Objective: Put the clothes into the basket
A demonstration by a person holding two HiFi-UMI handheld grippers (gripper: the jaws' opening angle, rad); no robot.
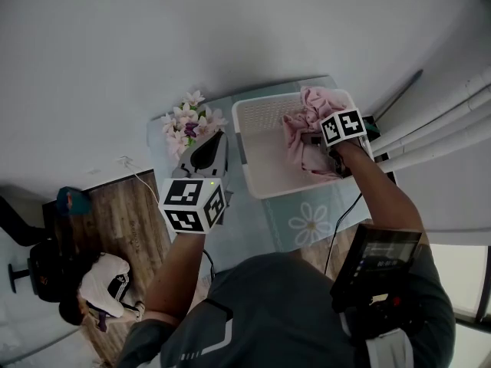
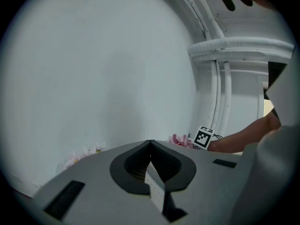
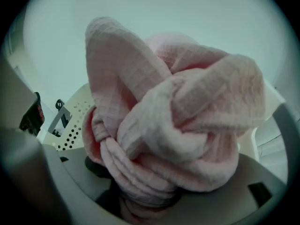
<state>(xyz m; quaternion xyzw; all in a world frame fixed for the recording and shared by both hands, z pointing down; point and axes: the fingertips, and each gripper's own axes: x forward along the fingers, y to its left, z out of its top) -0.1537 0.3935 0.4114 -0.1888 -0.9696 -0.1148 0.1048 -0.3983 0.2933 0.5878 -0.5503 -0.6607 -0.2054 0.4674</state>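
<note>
A white perforated basket stands on a pale table. A bunched pink cloth lies over its right side, part of it up against the far right rim. My right gripper, with its marker cube, reaches into the basket and is shut on that cloth. In the right gripper view the pink cloth fills the frame, its folds pinched deep between the jaws and hiding the fingertips; the basket wall shows at left. My left gripper hovers left of the basket, shut and empty, its jaws pointing at the bare wall.
Pink artificial flowers stand just left of the basket, beside the left gripper. The table cover has a daisy print. White pipes run along the wall at right. A white and dark bag lies on the wooden floor at lower left.
</note>
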